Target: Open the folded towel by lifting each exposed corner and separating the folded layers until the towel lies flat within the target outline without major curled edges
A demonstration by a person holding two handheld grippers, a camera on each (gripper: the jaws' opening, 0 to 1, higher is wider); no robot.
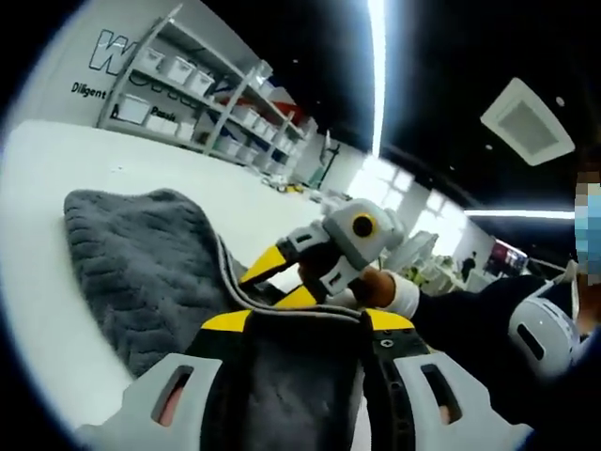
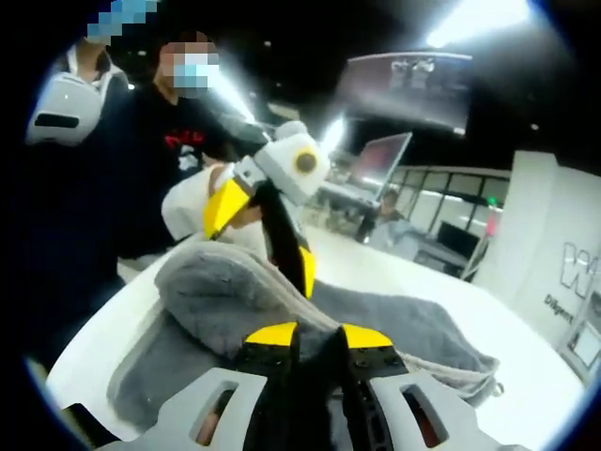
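A dark grey towel (image 1: 141,263) lies on a white table (image 1: 56,169), its near part lifted. My left gripper (image 1: 308,321) is shut on a raised fold of it, and grey cloth fills the gap between its yellow-tipped jaws. The right gripper (image 1: 280,282) comes in from the right and pinches the towel's piped edge just beyond. In the right gripper view, my right gripper (image 2: 319,335) is shut on a dark fold of the towel (image 2: 216,291). The left gripper (image 2: 268,240) holds the lifted edge above the bunched layers.
Shelves with white bins (image 1: 188,75) stand behind the table. A person in black (image 2: 160,160) with a white-gloved hand (image 2: 188,207) is close behind the left gripper. Monitors (image 2: 376,155) and a white partition (image 2: 554,244) stand further back.
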